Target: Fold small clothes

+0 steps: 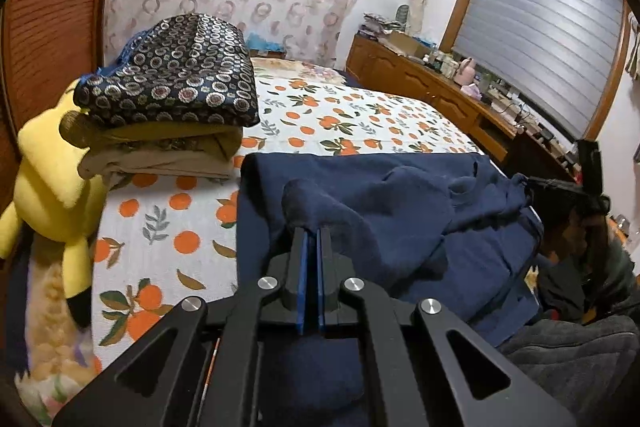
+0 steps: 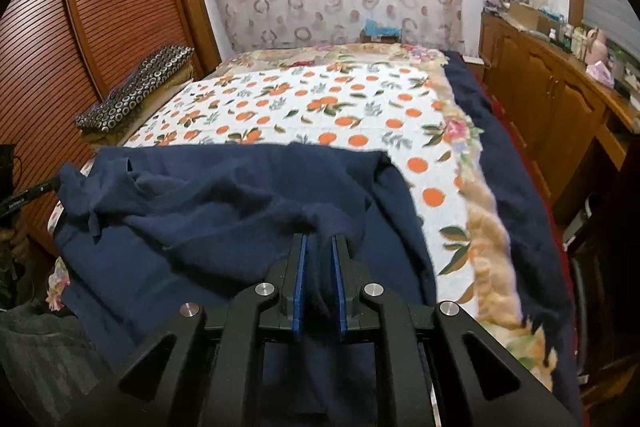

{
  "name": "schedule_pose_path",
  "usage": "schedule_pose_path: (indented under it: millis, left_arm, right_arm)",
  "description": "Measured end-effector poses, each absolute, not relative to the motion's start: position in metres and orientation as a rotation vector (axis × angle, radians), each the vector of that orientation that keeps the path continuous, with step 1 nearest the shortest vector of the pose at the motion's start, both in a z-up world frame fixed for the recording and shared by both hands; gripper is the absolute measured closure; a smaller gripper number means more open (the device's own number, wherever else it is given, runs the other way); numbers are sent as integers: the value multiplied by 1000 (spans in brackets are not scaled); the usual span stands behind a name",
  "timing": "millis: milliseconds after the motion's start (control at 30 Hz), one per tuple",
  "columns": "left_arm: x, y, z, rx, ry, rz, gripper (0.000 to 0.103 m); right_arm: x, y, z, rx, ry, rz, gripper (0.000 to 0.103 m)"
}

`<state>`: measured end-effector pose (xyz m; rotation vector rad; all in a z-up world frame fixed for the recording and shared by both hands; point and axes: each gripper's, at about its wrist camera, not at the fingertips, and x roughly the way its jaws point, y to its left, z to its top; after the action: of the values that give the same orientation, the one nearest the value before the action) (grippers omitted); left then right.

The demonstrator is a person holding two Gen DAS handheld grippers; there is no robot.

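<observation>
A navy blue garment (image 1: 400, 211) lies rumpled across the near end of the bed; it also shows in the right wrist view (image 2: 208, 203). My left gripper (image 1: 313, 233) is shut on a bunched edge of the garment at its left side, the cloth rising over the fingertips. My right gripper (image 2: 320, 241) is shut on a thick fold of the same garment at its right side, cloth filling the gap between the blue pads (image 2: 300, 279). The other gripper's black body (image 1: 588, 167) shows at the right edge of the left wrist view.
The bed has an orange-print cover (image 1: 340, 115), also seen from the right wrist (image 2: 320, 99). A stack of folded clothes (image 1: 172, 99) and a yellow plush toy (image 1: 52, 187) sit at the left. A wooden cabinet (image 2: 560, 115) runs along the right.
</observation>
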<state>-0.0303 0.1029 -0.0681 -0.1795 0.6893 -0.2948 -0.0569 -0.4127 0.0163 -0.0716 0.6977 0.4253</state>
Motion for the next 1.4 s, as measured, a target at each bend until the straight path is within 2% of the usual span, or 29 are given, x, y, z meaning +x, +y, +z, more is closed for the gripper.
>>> schedule_pose_path:
  millis: [167, 267, 333, 400, 533, 567, 600, 700, 767, 933, 1033, 1200, 1400]
  left_arm:
    - [-30, 103, -58, -158, 675, -269, 100]
    - [-29, 105, -52, -160, 673, -293, 99]
    - [-27, 106, -48, -154, 662, -277, 88]
    - [-26, 109, -42, -147, 640, -261, 68]
    - [-22, 114, -30, -162, 602, -262, 36]
    - [-19, 115, -28, -163, 592, -257, 22]
    - [-17, 116, -26, -162, 584, -257, 19]
    - [-4, 116, -21, -157, 575, -243, 19]
    - [6, 115, -20, -144, 567, -222, 19]
    - [35, 111, -30, -131, 605, -208, 19]
    - [60, 108, -47, -87, 687, -193, 19]
    - [93, 110, -72, -79, 801, -207, 38]
    - [109, 115, -86, -94, 853, -204, 40]
  right_arm:
    - [-65, -406, 23, -102, 653, 422, 89]
    - [-64, -403, 24, -126, 628, 417, 78]
    - [-60, -400, 23, -143, 615, 416, 75]
    - [-55, -397, 22, -153, 611, 415, 72]
    - [-45, -394, 22, -157, 600, 422, 71]
    - [-41, -393, 21, -162, 601, 424, 67]
    - [-39, -392, 20, -171, 600, 424, 59]
    - [-27, -388, 17, -179, 602, 441, 44]
    - [-18, -386, 13, -180, 616, 444, 39]
    - [12, -383, 1, -195, 655, 412, 39]
    - [32, -383, -8, -187, 693, 408, 39]
    - [56, -382, -18, -196, 748, 400, 39]
    - [72, -382, -21, -182, 790, 416, 39]
